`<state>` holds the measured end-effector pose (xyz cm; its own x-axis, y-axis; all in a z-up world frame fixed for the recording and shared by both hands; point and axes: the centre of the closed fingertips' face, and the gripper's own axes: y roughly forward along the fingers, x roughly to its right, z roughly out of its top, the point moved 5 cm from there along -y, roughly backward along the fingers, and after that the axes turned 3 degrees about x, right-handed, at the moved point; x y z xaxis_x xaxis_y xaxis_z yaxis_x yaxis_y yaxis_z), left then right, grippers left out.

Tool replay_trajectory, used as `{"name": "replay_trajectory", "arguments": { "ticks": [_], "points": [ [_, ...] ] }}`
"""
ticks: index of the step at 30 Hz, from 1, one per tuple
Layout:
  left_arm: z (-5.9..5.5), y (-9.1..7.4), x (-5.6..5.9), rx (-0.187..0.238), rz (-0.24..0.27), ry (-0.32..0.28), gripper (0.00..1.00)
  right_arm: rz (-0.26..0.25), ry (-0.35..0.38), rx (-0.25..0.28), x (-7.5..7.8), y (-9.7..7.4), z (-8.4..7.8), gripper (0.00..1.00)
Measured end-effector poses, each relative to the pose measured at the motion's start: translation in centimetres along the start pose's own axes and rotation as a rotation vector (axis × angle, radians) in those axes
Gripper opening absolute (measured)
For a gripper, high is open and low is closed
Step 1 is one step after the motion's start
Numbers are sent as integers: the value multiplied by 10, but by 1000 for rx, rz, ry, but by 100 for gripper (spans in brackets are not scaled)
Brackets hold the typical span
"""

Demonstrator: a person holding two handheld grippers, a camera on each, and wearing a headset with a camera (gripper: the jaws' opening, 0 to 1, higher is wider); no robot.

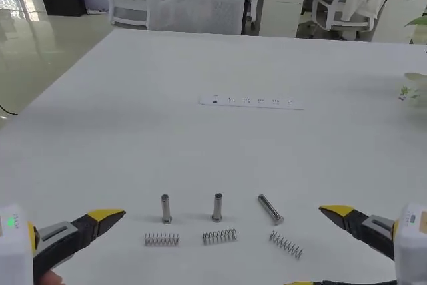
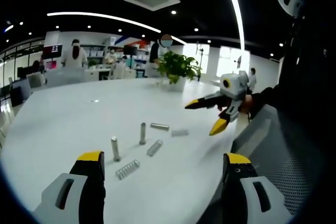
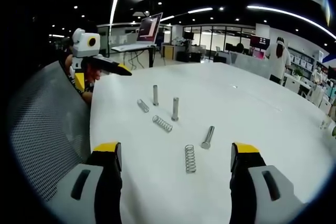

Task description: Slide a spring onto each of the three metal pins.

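Note:
Three metal pins stand in a row near the front of the white table (image 1: pixel 213 145). The left pin (image 1: pixel 165 208) and the middle pin (image 1: pixel 217 207) are upright; the right pin (image 1: pixel 270 209) lies on its side. A loose spring lies in front of each: left spring (image 1: pixel 162 239), middle spring (image 1: pixel 219 235), right spring (image 1: pixel 285 244). My left gripper (image 2: pixel 164 157) is open, left of the row, with the left pin (image 2: pixel 114 148) and left spring (image 2: pixel 127 169) ahead of it. My right gripper (image 3: pixel 176 147) is open at the right, the right spring (image 3: pixel 189 158) and lying pin (image 3: pixel 208 137) just ahead.
A flush socket strip (image 1: pixel 250 101) sits mid-table. Office chairs (image 1: pixel 193 11) line the far edge, and a potted plant (image 1: pixel 413 88) stands at the right edge. A mesh chair back (image 3: pixel 42 129) is close behind the front edge.

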<state>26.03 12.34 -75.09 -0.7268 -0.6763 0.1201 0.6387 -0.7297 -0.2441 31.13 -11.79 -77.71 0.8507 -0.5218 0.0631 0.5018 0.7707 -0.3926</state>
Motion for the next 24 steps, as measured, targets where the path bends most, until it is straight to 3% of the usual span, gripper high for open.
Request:
{"name": "replay_trajectory", "arguments": {
  "ticks": [16,20,22,24],
  "points": [
    [3,-1,-12,12,-27,9,90,-45,4,-4,-2,2,6,85],
    [5,-1,-20,17,-31,7,90,-55,10,-8,-4,7,7,85],
    [0,-1,-18,17,-48,-23,91,-56,6,-23,-4,8,5,85],
    [0,0,-16,15,-61,-1,91,-72,13,-25,-1,7,5,85]
  ]
}}
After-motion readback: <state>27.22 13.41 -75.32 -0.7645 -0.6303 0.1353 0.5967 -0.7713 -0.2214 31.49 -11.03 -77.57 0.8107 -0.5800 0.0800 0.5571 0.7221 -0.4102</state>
